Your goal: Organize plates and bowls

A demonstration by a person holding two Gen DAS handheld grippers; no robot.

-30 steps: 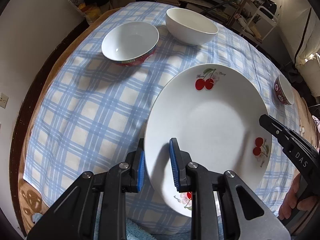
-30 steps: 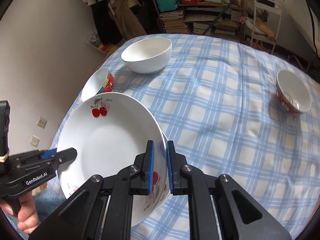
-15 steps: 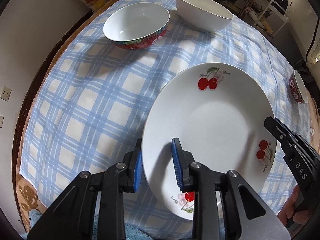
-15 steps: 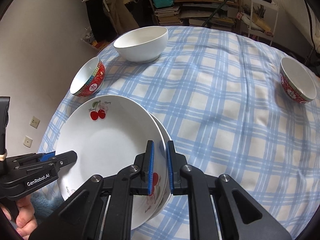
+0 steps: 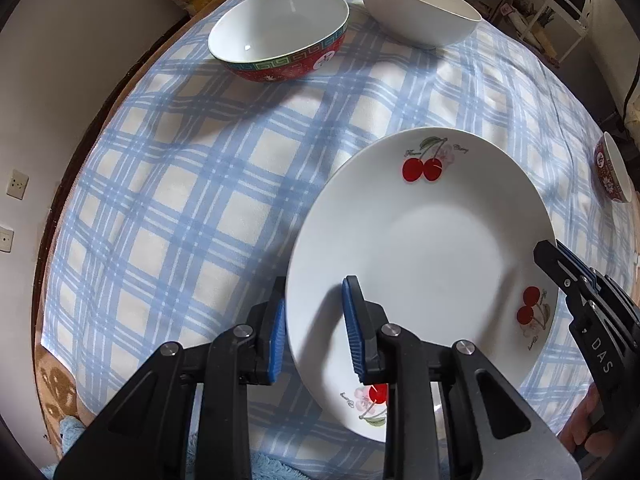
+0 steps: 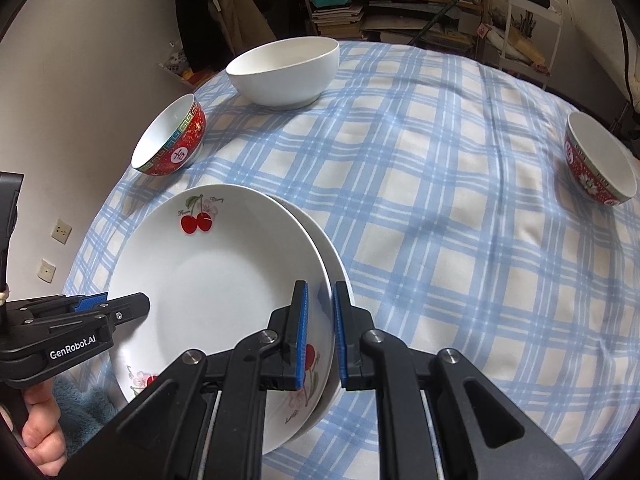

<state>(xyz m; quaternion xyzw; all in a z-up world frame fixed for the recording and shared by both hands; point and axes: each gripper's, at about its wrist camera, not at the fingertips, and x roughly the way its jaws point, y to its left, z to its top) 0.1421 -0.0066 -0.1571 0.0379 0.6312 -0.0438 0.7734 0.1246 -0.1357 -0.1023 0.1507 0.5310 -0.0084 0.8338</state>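
Observation:
A white plate with red cherries (image 5: 420, 260) (image 6: 208, 280) lies nearly flat, low over the blue checked tablecloth (image 6: 440, 240). Under it the rim of a second white plate (image 6: 334, 256) shows on its right side. My left gripper (image 5: 316, 292) (image 6: 132, 304) straddles the cherry plate's left rim, one pad outside the edge and one over the inside, shut on it. On the opposite rim, my right gripper (image 6: 320, 286) (image 5: 552, 252) is shut on the same plate.
A red patterned bowl (image 5: 280, 28) (image 6: 168, 140) and a larger white bowl (image 5: 420, 4) (image 6: 284, 68) stand at the far left. A small red bowl (image 6: 600, 160) (image 5: 614, 168) sits at the right edge. Cluttered shelves stand beyond the table.
Both grippers have come down with the cherry plate between them. It has levelled out and now sits over the second plate, which came into the right wrist view.

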